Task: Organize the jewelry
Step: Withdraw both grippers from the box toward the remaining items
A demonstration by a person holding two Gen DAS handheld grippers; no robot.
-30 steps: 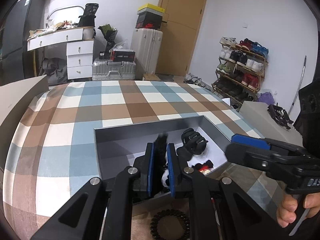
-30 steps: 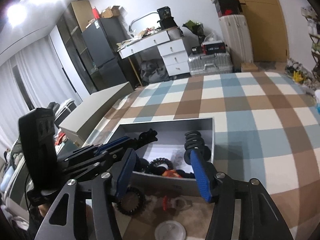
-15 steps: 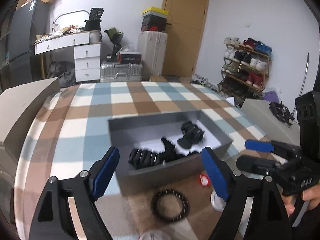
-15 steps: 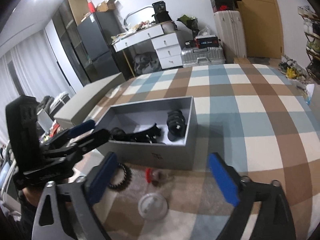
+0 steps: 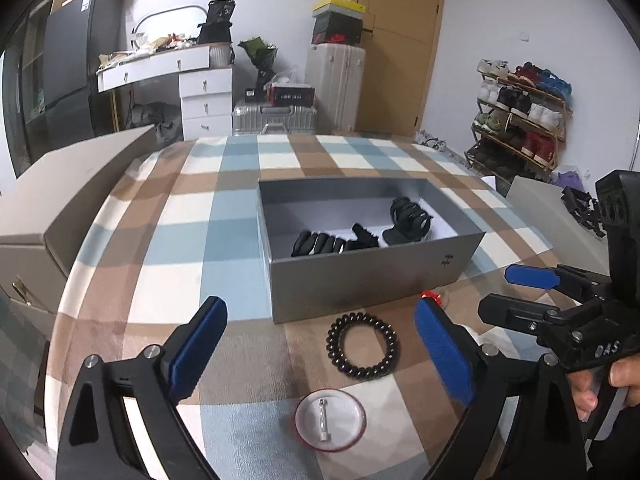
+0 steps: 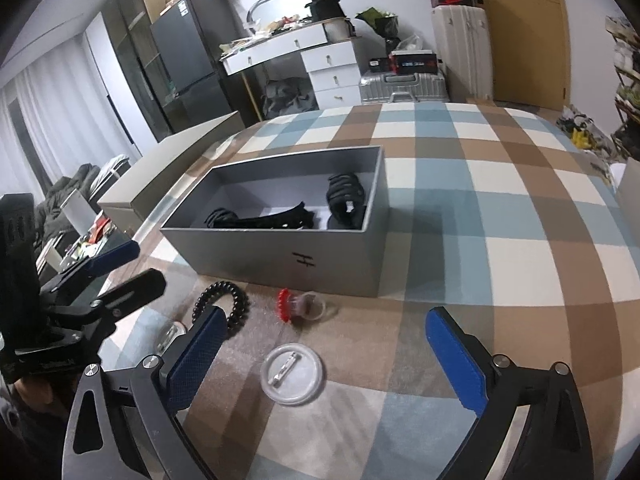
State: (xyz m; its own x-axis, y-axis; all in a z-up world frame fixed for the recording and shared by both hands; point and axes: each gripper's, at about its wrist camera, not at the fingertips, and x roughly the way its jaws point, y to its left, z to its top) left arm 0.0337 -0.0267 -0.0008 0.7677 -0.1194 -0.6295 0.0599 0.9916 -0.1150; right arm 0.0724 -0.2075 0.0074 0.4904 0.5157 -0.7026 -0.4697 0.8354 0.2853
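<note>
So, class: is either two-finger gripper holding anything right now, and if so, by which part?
Nothing is held. The left gripper, its jaws opening, has only the black spiral hair tie lying on the cloth between them; the right gripper is open and empty.

Even indoor light, soft shadows, fisheye-warped edges

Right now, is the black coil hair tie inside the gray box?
No, the hair tie lies on the checked cloth just in front of the box.

The checked cloth (image 5: 168, 216) over the bed looks soft and matt. The grey box (image 5: 372, 276) looks like smooth matt card. The black coil hair tie (image 5: 363, 345) shines like glossy plastic; the badge (image 6: 291, 374) by the near edge is glossy, with a metal pin.
</note>
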